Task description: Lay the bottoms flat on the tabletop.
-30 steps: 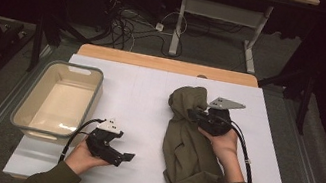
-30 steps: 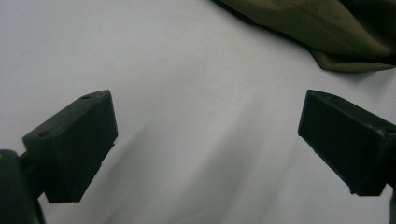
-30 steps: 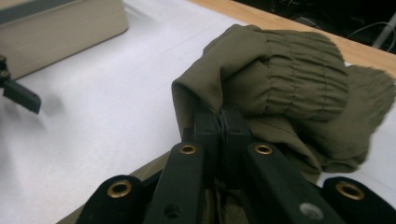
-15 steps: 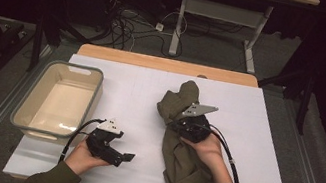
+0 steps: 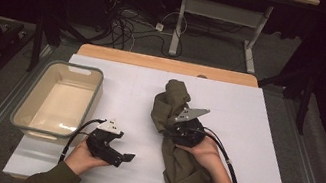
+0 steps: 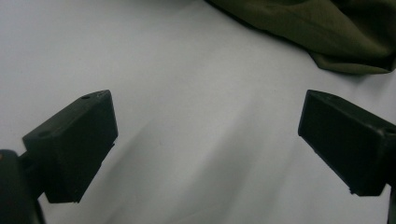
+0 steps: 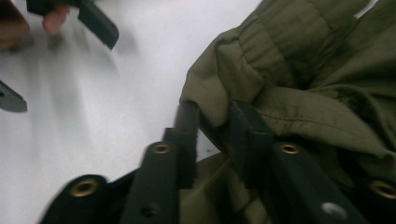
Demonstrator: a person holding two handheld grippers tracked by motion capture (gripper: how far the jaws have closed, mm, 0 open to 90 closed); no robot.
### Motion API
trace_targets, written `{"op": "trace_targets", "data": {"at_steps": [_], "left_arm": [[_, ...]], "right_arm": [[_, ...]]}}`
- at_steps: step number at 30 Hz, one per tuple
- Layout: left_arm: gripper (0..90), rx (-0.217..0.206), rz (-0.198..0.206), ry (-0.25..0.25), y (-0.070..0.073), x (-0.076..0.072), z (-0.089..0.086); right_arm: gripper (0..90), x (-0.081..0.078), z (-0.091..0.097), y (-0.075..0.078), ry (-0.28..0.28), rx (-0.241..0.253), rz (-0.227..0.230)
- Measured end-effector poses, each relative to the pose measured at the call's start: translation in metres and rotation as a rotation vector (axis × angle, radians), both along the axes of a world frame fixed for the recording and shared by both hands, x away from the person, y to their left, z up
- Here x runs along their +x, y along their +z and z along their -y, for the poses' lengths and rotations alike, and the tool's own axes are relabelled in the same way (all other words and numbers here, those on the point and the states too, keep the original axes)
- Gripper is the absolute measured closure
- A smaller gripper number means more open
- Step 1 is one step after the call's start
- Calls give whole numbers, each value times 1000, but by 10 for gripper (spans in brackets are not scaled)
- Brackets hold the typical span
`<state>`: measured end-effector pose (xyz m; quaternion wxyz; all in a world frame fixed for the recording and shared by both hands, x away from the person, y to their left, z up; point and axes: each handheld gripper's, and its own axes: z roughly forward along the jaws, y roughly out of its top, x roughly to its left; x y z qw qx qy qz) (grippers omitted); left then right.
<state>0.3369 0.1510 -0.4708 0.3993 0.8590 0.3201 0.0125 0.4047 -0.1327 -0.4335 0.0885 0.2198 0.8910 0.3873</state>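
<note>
Opening right gripper (image 5: 171,123) jaws | garment (image 5: 178,165) fold shifted leftward | left gripper (image 5: 125,157) unmoved

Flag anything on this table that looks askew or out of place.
The olive garment lies crumpled in a skewed heap, one end bunched up by the right gripper. The beige bin overhangs the white table's left edge.
</note>
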Motion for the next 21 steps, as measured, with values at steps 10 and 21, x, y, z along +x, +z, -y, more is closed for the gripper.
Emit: {"op": "trace_targets", "data": {"at_steps": [10, 21], "left_arm": [[47, -1, 0, 0, 0, 0, 0], [47, 0, -1, 1, 0, 0, 0]], "right_arm": [[524, 2, 36, 30, -91, 87, 49], [486, 16, 87, 34, -254, 135, 27]]}}
